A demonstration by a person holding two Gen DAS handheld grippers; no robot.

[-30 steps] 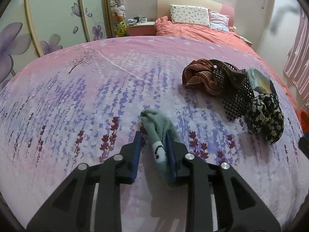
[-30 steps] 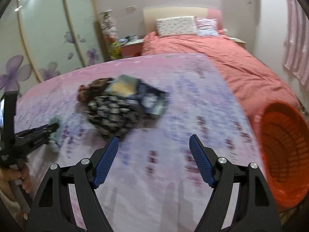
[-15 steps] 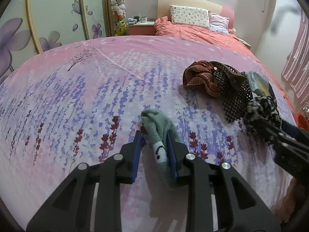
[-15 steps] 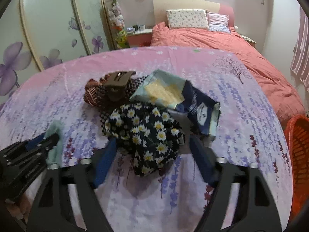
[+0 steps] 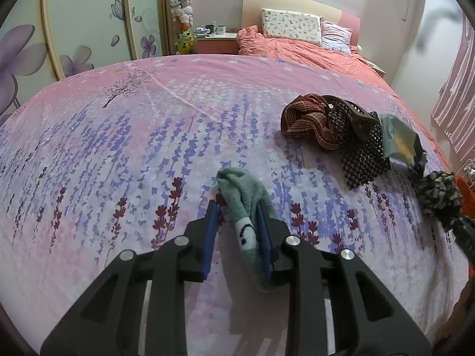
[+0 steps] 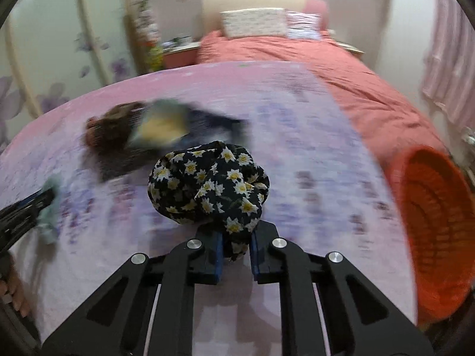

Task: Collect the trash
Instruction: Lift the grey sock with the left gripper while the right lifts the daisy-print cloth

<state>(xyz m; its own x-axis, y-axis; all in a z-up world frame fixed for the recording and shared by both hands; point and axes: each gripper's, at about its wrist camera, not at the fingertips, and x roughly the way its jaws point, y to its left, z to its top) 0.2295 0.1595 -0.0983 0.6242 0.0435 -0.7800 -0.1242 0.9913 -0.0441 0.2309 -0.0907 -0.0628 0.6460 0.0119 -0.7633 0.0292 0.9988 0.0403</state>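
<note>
My left gripper (image 5: 236,225) is shut on a green sock (image 5: 245,204) with a face mark, held low over the pink lavender bedspread (image 5: 118,148). My right gripper (image 6: 236,247) is shut on a black daisy-print cloth (image 6: 207,184), lifted above the bed; it also shows in the left wrist view (image 5: 439,192). On the bed lie a brown striped cloth (image 5: 308,118), a black checked cloth (image 5: 362,157) and a crumpled snack bag (image 5: 400,139). An orange basket (image 6: 436,219) stands at the right of the bed.
A second bed with an orange cover (image 5: 297,50) and pillows (image 5: 291,26) lies behind. A wardrobe with flower doors (image 5: 74,29) is at the left, with a nightstand (image 5: 216,38). A striped curtain (image 5: 454,103) hangs at the right.
My right gripper closed on the daisy cloth, lifted it off the pile and swung right toward the orange basket. My left gripper stayed still, holding the sock.
</note>
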